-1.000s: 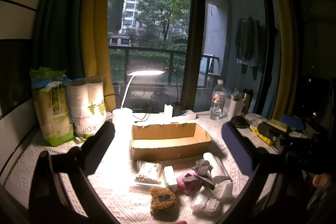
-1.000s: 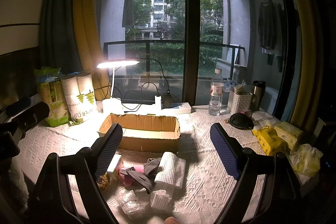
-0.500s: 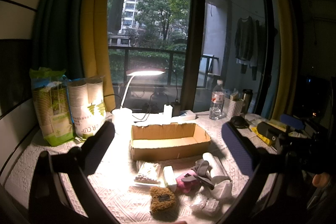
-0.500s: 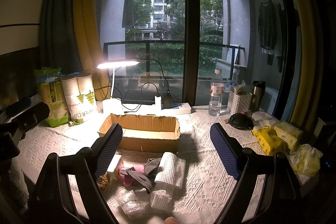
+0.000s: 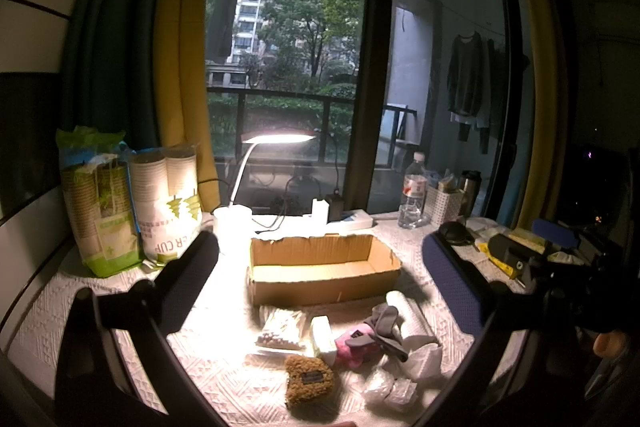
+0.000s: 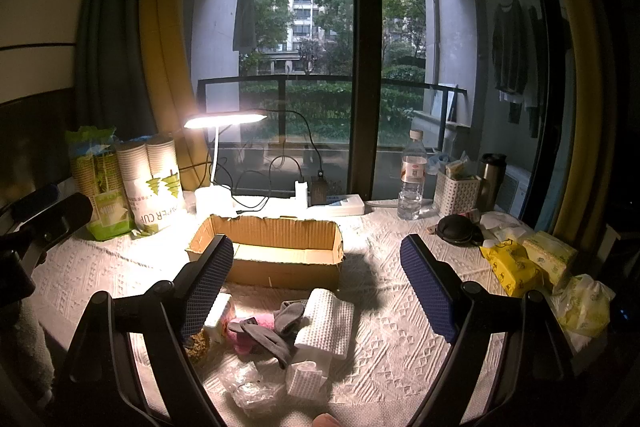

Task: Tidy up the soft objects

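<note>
In front of the cardboard box: pile of soft objects loose on the tablecloth, none boxed. Left gripper and right gripper both spread wide, holding nothing, above the pile. Step judged: pre-grasp. Next: descend, pinch one item, lift beyond the box's near wall.

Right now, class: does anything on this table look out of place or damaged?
Yes. The soft things lie in a jumbled heap in front of the cardboard box, which holds none of them. The box's rim is ragged, torn.

Lit desk lamp — water bottle
</note>
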`<state>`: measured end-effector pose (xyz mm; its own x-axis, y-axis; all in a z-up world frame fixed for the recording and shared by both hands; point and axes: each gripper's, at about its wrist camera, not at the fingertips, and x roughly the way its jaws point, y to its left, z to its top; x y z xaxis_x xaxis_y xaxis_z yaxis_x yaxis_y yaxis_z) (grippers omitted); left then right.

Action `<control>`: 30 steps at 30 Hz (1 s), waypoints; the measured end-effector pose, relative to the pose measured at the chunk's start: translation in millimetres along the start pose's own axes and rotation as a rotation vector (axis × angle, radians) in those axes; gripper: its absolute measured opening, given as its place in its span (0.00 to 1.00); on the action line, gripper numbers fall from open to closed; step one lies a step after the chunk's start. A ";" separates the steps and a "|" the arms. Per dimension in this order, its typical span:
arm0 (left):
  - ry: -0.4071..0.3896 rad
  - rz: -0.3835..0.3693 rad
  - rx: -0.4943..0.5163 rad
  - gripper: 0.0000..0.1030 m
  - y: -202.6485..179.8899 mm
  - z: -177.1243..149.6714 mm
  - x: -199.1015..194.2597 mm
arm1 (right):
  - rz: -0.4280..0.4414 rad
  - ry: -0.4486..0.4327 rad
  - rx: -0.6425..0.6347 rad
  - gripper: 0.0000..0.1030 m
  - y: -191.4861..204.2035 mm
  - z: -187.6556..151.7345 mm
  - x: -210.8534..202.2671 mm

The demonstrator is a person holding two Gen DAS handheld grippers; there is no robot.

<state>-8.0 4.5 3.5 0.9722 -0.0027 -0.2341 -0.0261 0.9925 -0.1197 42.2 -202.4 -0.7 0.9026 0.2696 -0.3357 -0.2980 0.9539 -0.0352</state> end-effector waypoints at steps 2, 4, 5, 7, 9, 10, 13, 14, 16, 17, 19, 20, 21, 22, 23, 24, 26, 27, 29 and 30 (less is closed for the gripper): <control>-0.001 -0.001 0.000 0.99 -0.6 0.0 -0.7 | 0.000 0.000 0.000 0.85 0.1 -0.1 0.1; 0.000 0.000 0.000 0.99 0.1 0.0 0.0 | 0.000 0.000 0.000 0.85 0.2 -0.2 0.3; 0.000 0.000 -0.001 0.99 0.0 0.0 0.0 | 0.000 0.001 0.000 0.85 0.3 -0.2 0.4; 0.001 0.000 0.000 0.99 0.1 -0.3 0.0 | 0.000 0.001 0.000 0.85 0.2 -0.4 0.8; 0.006 0.000 0.001 0.99 -1.0 -1.9 0.9 | 0.001 0.004 0.003 0.85 0.0 -0.5 2.5; 0.012 0.001 0.002 0.99 -1.8 -3.5 2.3 | 0.001 0.007 0.004 0.85 -0.1 -0.9 4.0; 0.034 0.001 -0.004 0.99 -2.4 -8.6 8.1 | 0.001 0.024 0.007 0.85 -2.7 -9.5 7.5; 0.044 0.004 -0.007 0.99 -2.3 -11.0 10.6 | 0.001 0.029 0.008 0.85 -4.9 -7.3 11.5; 0.063 0.006 -0.012 0.99 -0.2 -14.8 15.1 | 0.000 0.041 0.008 0.85 -2.9 -11.1 16.2; 0.076 0.010 -0.011 0.99 0.7 -17.4 18.3 | 0.000 0.049 0.009 0.85 -2.2 -12.8 17.0; 0.094 0.013 -0.014 0.99 3.5 -22.2 24.3 | -0.002 0.070 0.014 0.85 -4.7 -19.0 22.5; 0.106 0.015 -0.014 0.99 4.4 -25.1 27.5 | -0.002 0.081 0.017 0.85 -5.9 -21.6 25.2; 0.118 0.017 -0.016 0.99 5.4 -27.6 30.5 | -0.001 0.093 0.021 0.85 -8.2 -24.0 29.9; 0.134 0.017 -0.018 0.99 6.5 -31.2 34.9 | -0.003 0.104 0.023 0.85 -9.7 -27.0 33.3; 0.145 0.020 -0.018 0.99 7.2 -34.1 38.6 | -0.006 0.115 0.024 0.85 -11.1 -29.8 37.1; 0.159 0.023 -0.017 0.99 7.8 -37.1 42.8 | -0.007 0.126 0.027 0.85 -12.8 -32.7 40.9; 0.191 0.028 -0.020 0.99 9.8 -44.4 52.4 | -0.012 0.148 0.032 0.85 -15.8 -38.3 48.3; 0.205 0.029 -0.022 0.99 12.4 -46.6 57.2 | -0.012 0.160 0.034 0.85 -17.4 -40.6 52.1; 0.238 0.033 -0.025 0.99 14.9 -55.7 67.5 | -0.017 0.182 0.037 0.85 -20.1 -45.7 59.8; 0.251 0.033 -0.027 0.99 16.8 -59.2 71.4 | -0.017 0.194 0.038 0.85 -21.2 -48.3 64.9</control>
<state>47.3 13.7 -72.4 0.8825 -0.0037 -0.4702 -0.0669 0.9888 -0.1332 92.1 -211.5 -67.2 0.8293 0.2268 -0.5107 -0.2684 0.9633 -0.0079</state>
